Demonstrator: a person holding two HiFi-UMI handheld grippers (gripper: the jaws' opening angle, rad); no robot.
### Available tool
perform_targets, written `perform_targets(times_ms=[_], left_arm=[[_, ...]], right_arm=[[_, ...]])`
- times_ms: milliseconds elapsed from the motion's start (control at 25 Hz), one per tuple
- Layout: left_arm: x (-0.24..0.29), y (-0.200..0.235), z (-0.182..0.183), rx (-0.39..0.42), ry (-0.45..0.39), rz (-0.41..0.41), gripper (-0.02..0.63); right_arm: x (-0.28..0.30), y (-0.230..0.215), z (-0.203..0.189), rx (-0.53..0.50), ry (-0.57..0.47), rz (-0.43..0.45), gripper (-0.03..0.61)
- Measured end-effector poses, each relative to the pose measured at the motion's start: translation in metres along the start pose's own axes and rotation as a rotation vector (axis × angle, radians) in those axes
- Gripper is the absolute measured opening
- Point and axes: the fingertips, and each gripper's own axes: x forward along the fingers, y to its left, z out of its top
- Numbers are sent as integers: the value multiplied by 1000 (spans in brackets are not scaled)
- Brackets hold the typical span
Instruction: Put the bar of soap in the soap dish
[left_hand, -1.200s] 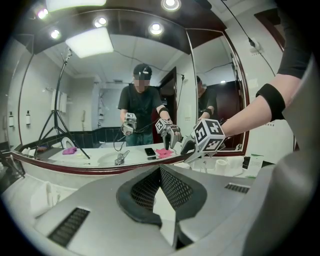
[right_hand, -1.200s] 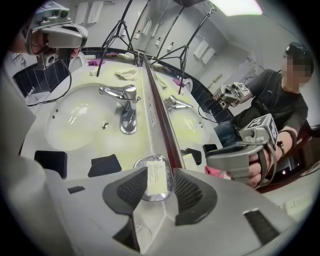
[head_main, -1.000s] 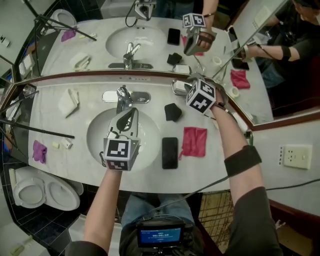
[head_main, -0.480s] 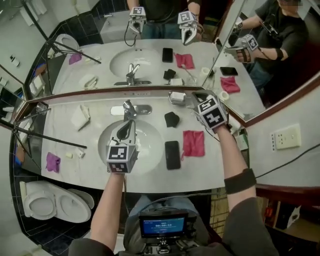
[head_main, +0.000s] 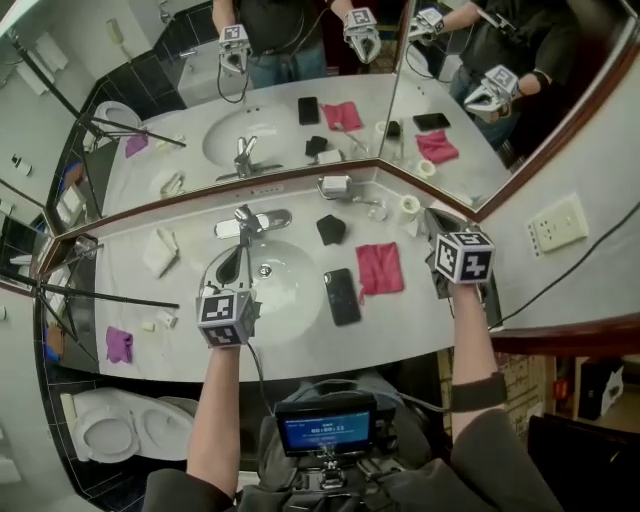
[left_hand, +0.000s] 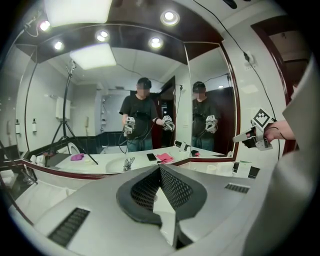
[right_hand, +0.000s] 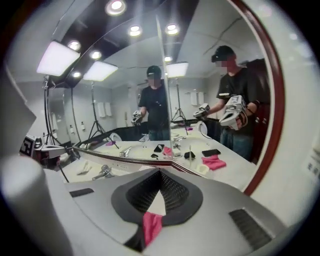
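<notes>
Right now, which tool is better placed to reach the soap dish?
Right, likely. The right tool is nearer the soap dish and faces the mirror corner behind it; the left tool hangs over the sink, farther off. Both are shut and empty.

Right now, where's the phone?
In the head view the black phone lies flat on the counter, between the sink basin on its left and the pink cloth on its right.

A phone (head_main: 342, 296) lies on the bench (head_main: 300, 345) between the sink (head_main: 290, 288) and a pink cloth (head_main: 379, 269). A purple cloth (head_main: 119, 344) lies at the left end.
</notes>
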Motion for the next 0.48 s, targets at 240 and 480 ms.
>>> perform_targets(times_ms=[240,480], left_arm=[[-1,-8,13,-9,-30,-11,0],[1,-19,8,5,-15,-48,0]], right_arm=[[-54,-60,-67,190,7,-148,17],[-77,-85,-106,256,32,-199,17]])
